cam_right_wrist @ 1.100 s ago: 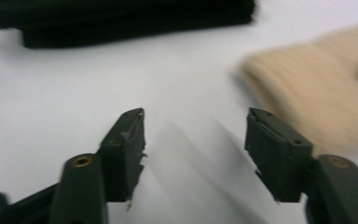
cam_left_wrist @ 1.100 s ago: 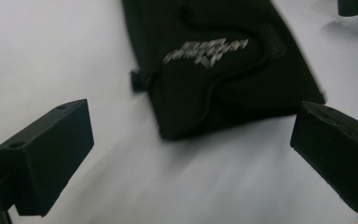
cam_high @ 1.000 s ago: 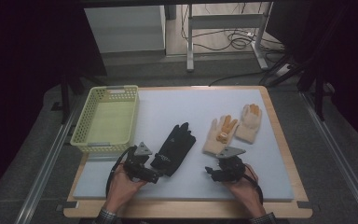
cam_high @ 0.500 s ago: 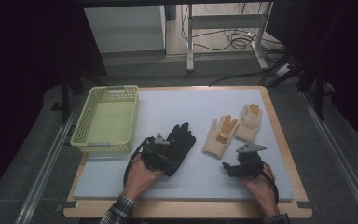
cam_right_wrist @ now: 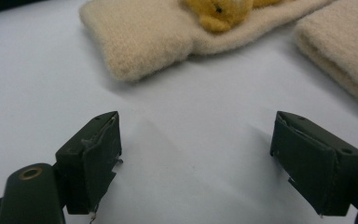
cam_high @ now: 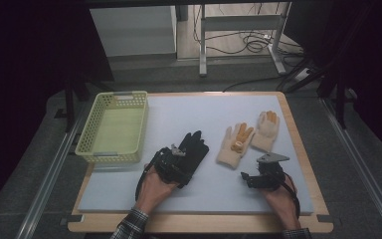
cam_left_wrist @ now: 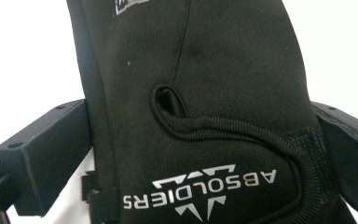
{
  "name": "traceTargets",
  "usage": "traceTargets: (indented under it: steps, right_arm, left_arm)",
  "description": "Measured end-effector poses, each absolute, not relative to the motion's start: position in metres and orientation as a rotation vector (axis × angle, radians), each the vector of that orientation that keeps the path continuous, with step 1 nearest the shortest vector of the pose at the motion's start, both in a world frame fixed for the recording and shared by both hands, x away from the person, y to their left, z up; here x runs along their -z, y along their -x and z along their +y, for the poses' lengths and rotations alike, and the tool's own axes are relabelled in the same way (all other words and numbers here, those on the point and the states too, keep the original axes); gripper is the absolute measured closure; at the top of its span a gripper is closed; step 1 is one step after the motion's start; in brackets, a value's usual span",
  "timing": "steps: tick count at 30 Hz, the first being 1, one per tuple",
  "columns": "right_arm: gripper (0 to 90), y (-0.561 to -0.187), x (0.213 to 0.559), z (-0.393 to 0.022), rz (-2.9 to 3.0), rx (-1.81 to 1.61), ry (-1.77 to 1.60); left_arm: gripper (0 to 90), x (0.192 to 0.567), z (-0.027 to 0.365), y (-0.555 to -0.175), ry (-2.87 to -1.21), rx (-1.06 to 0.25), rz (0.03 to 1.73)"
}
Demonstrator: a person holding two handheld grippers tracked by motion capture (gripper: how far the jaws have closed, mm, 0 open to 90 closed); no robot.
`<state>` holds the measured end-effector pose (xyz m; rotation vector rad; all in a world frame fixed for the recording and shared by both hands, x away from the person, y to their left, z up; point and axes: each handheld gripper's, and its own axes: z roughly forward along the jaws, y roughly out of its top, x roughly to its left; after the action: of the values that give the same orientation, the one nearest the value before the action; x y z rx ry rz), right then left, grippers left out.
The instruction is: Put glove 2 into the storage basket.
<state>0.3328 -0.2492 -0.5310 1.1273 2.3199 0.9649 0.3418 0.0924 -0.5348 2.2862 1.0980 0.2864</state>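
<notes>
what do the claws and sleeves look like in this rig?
Both claws, left claw and right claw, are black, each with two blocky dark jaws that have small screw holes. The right one carries a grey three-cornered plate on top. A black cable loops from the left one by the hand. The left sleeve is plaid; the right cuff looks similar.

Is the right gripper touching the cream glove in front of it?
Apart. In the right gripper view, the right gripper has its jaws wide open with nothing between them, and a strip of bare white mat lies between the jaw tips and the cream glove.
</notes>
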Motion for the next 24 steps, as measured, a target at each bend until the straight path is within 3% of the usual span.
traceTargets:
  steps: [9, 11, 16, 18, 22, 24]
  right_arm:
    - [14.5, -0.336, 0.531, -0.253, 2.286, -0.940, -1.163]
    - [14.5, -0.336, 0.531, -0.253, 2.285, -0.939, -1.162]
    - [14.4, -0.335, 0.532, -0.253, 2.283, -0.939, -1.162]
    - [14.5, -0.335, 0.532, -0.253, 2.282, -0.940, -1.162]
    - [14.4, -0.335, 0.532, -0.253, 2.282, -0.939, -1.161]
    - [14.5, -0.335, 0.532, -0.253, 2.282, -0.940, -1.161]
  left_arm:
    - [0.2, 0.535, 0.089, -0.341, -2.309, -0.300, 1.123]
    - [3.7, 0.533, 0.089, -0.341, -2.306, -0.296, 1.133]
    - [22.2, 0.525, 0.094, -0.344, -2.332, -0.280, 1.134]
    - [35.3, 0.522, 0.096, -0.347, -2.340, -0.263, 1.122]
    - [46.0, 0.518, 0.098, -0.352, -2.357, -0.226, 1.106]
    - [57.7, 0.516, 0.102, -0.352, -2.346, -0.228, 1.073]
